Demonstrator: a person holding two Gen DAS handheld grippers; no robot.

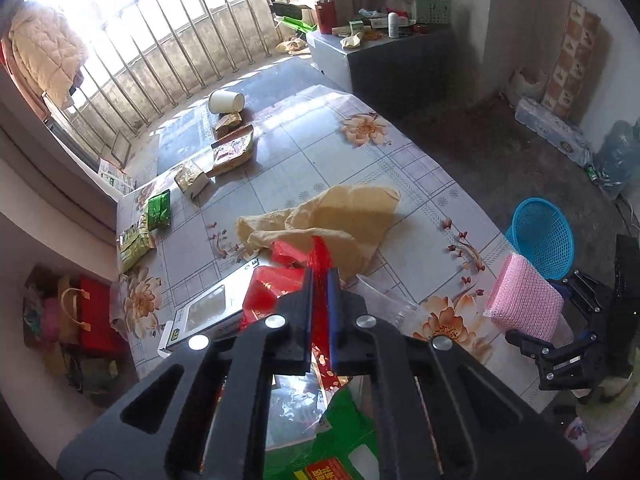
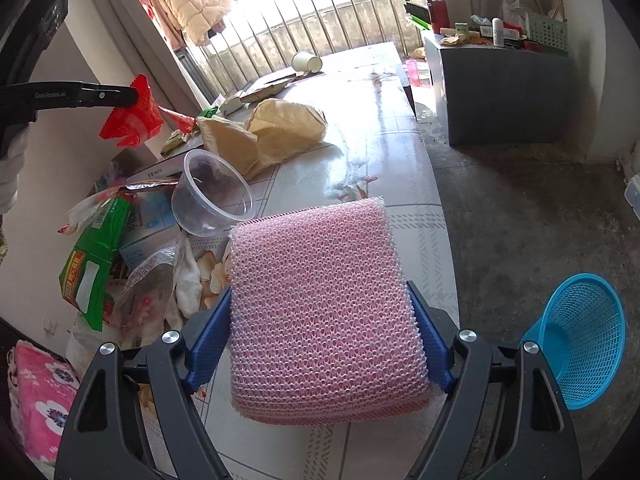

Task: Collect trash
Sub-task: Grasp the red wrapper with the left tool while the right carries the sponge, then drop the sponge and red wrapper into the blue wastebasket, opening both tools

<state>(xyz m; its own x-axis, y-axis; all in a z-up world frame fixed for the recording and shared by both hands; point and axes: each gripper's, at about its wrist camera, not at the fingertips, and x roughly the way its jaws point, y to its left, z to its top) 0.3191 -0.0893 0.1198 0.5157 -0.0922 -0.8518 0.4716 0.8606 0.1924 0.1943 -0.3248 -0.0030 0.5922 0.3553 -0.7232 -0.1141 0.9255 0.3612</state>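
Note:
My left gripper (image 1: 320, 280) is shut on a red plastic wrapper (image 1: 276, 280) and holds it above the table; the wrapper also shows in the right wrist view (image 2: 132, 118). My right gripper (image 2: 322, 312) is shut on a pink mesh sponge pad (image 2: 324, 312), seen too in the left wrist view (image 1: 524, 300), at the table's right edge. A blue mesh basket (image 2: 580, 340) stands on the floor to the right of the table, also seen in the left wrist view (image 1: 540, 238).
On the flowered table (image 1: 340, 168) lie a tan paper bag (image 1: 340, 216), a clear plastic bowl (image 2: 212, 196), a white paper cup (image 1: 226, 102), green and gold packets (image 1: 158, 210), a white box (image 1: 208, 312) and a green bag (image 2: 94, 264). A cluttered cabinet (image 2: 504, 80) stands beyond.

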